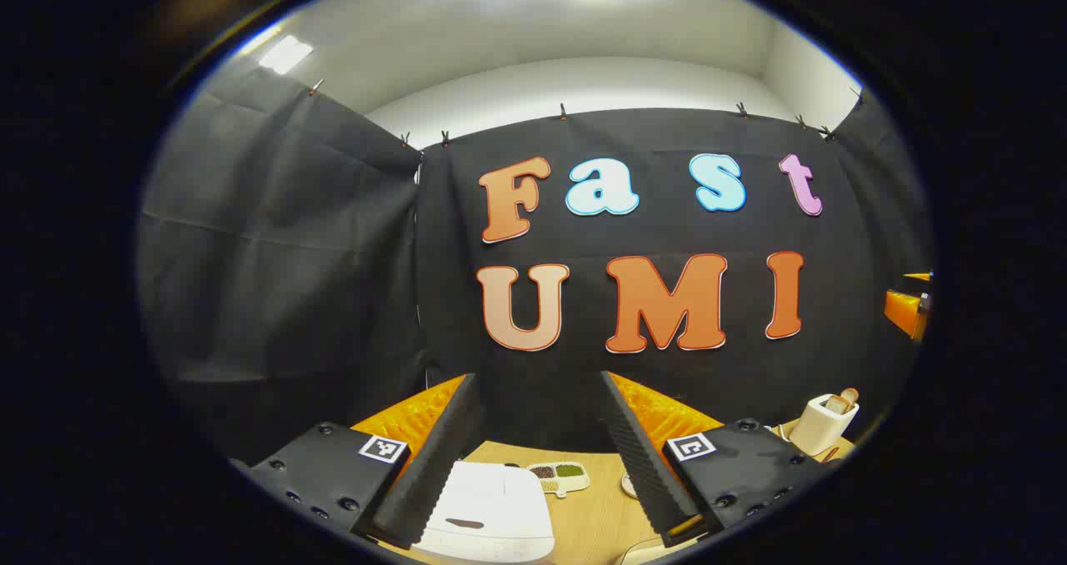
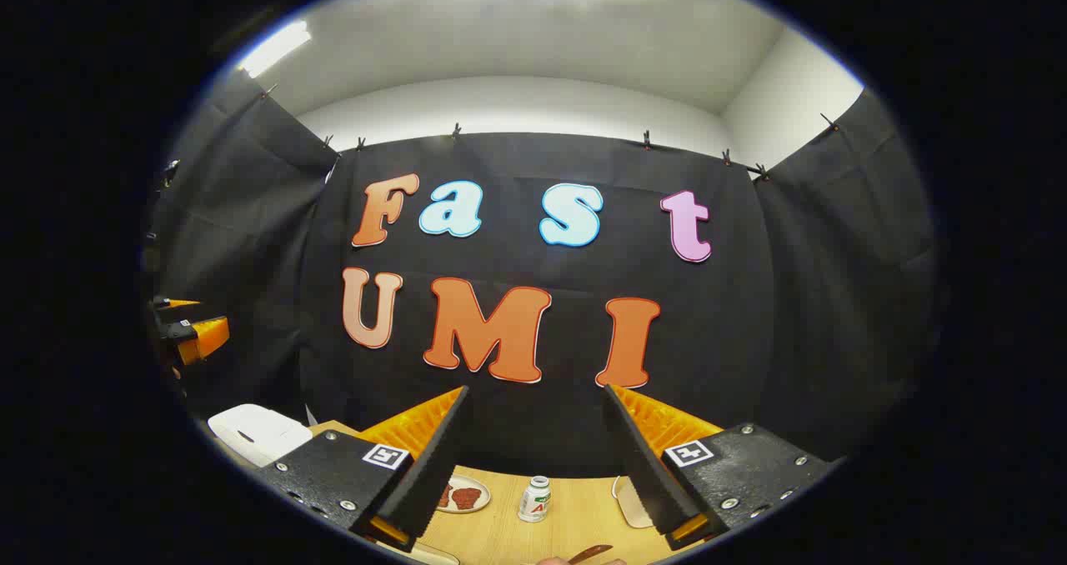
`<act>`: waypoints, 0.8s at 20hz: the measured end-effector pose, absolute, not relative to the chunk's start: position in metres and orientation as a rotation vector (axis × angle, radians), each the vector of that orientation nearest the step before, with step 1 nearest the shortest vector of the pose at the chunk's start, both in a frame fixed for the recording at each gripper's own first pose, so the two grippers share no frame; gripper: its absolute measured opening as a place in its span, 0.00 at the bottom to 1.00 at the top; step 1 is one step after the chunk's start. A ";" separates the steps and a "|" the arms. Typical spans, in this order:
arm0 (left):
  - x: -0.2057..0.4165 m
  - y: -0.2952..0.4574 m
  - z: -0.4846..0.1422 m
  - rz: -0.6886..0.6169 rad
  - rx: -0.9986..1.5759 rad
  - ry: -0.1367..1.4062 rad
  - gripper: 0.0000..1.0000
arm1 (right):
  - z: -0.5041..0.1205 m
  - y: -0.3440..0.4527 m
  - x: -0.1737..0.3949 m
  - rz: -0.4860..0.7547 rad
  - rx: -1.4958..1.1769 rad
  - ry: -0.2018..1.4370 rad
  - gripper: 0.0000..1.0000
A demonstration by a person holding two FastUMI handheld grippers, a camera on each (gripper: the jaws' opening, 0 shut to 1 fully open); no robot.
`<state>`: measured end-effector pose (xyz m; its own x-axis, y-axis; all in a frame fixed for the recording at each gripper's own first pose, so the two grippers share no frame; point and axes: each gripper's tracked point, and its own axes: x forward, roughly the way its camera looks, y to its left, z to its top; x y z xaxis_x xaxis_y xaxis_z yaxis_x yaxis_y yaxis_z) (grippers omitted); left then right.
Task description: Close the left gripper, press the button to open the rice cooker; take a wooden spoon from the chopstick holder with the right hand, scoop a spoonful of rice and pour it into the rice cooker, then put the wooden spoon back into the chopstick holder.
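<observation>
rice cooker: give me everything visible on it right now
The rice cooker is a white, smooth, plastic-looking box with rounded corners. Its lid is shut and lies flat, with a dark oval button or recess near the front edge. It stands upright on the light wooden table, low in the left gripper view, just below the open left tongs, which hang above it without touching. The right gripper view shows it at far left. Its lower body is out of sight.

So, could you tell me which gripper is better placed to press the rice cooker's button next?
Left. The rice cooker, lid down, sits right below the left gripper, partly between its open fingers. From the right gripper the cooker lies far off to the side. The left must close first.
</observation>
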<state>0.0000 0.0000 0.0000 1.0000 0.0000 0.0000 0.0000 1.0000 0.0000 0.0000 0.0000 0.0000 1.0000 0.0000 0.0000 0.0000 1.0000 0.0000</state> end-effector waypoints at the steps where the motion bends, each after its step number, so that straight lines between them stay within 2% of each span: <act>1: 0.000 -0.003 0.002 -0.009 0.002 -0.002 0.98 | -0.001 -0.002 0.000 -0.004 0.002 0.003 0.96; 2: 0.000 -0.005 0.005 -0.019 0.004 -0.007 0.95 | -0.003 -0.003 0.000 -0.005 0.005 0.008 0.96; 4: 0.000 -0.008 0.008 -0.030 0.013 -0.015 0.98 | -0.005 -0.003 -0.001 -0.002 0.010 0.016 0.93; 5: 0.000 -0.009 0.012 -0.035 0.019 -0.020 0.98 | -0.004 -0.004 -0.002 -0.002 0.008 0.016 0.93; 7: -0.005 -0.010 0.017 -0.044 0.016 -0.034 1.00 | 0.000 -0.007 -0.003 -0.009 0.004 0.010 0.99; 8: -0.004 -0.010 0.018 -0.046 0.008 -0.037 0.98 | 0.002 -0.007 -0.003 -0.012 0.003 0.007 0.96; 10: -0.004 -0.010 0.019 -0.050 -0.002 -0.033 0.99 | 0.005 -0.009 -0.005 -0.015 0.009 0.004 0.99; 14: -0.005 -0.011 0.025 -0.060 0.008 -0.038 0.98 | 0.010 -0.011 -0.012 -0.007 0.043 -0.006 0.93; 16: -0.005 -0.012 0.024 -0.065 0.007 -0.038 0.98 | 0.015 -0.014 -0.016 -0.012 0.045 -0.022 0.96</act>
<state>-0.0045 -0.0124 0.0238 0.9972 -0.0648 0.0375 0.0646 0.9979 0.0085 -0.0165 -0.0144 0.0146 0.9997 -0.0121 0.0214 0.0111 0.9989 0.0447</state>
